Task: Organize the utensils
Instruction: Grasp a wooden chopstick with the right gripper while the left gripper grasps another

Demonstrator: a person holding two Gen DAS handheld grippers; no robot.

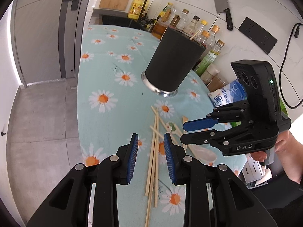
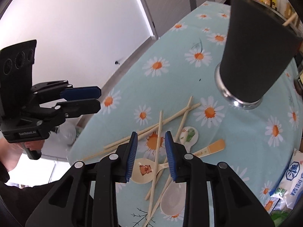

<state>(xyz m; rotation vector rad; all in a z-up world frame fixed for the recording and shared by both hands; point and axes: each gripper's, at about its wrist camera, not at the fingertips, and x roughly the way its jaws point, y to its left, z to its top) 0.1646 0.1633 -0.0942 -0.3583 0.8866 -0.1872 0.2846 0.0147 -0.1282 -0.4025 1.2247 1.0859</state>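
Note:
Several wooden chopsticks [image 1: 156, 151] [image 2: 160, 126] lie crossed on the daisy tablecloth with three white ceramic spoons: one with a pig picture [image 2: 144, 170], one with a frog [image 2: 189, 134] and a plain one [image 2: 173, 198]. An orange-handled spoon [image 2: 214, 146] lies beside them. A black utensil holder [image 1: 176, 62] [image 2: 255, 56] stands beyond the pile, a chopstick tip poking out of it. My left gripper [image 1: 151, 135] [image 2: 99, 99] hovers open over the chopsticks. My right gripper [image 2: 151, 134] [image 1: 183, 132] hovers open over the spoons and chopsticks. Neither touches anything.
Oil and sauce bottles [image 1: 200, 30] line the wall behind the holder. A blue-and-white bag [image 1: 227, 94] [image 2: 291, 179] lies at the table's right side. The table edge [image 1: 79, 113] drops to a grey floor on the left. A cleaver [image 1: 222, 5] hangs on the wall.

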